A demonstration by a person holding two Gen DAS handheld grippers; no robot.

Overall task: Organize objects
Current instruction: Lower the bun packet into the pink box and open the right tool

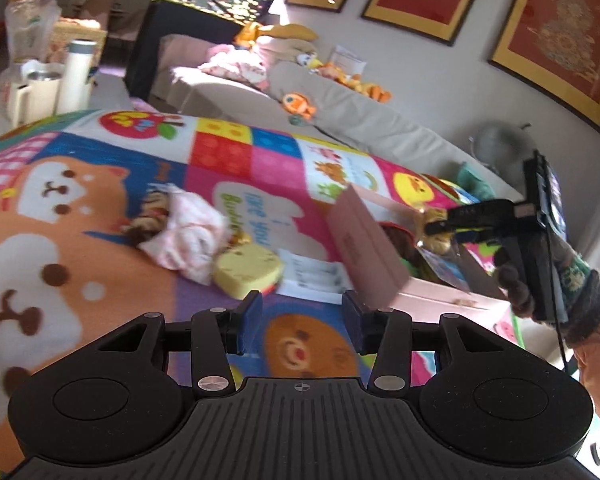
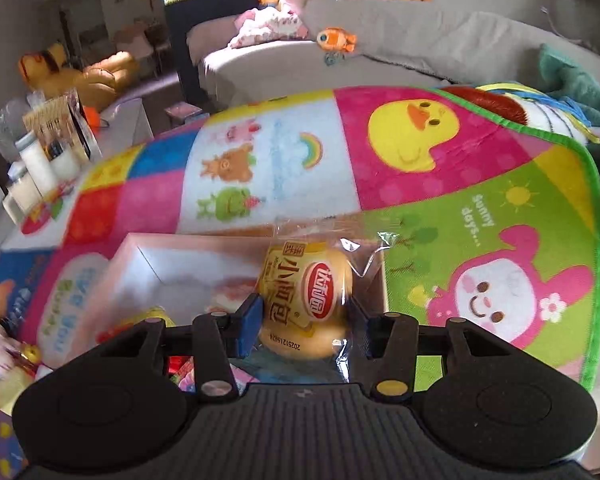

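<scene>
A bright patchwork cartoon blanket [image 1: 228, 148] covers the surface, and on it lie an open pink box [image 1: 364, 240], a yellow sponge [image 1: 246, 270], a crumpled pink cloth [image 1: 188, 232] and a white paper sheet [image 1: 308, 276]

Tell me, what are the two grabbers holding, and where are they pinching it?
The right gripper holds a wrapped small bread bun above the pink box, its fingers squeezing the bun's two sides through the clear wrapper. The left gripper is open and holds nothing.

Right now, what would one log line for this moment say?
right claw: shut on wrapped bun | position: above pink box | left claw: open, nothing held | surface: cartoon blanket
</scene>
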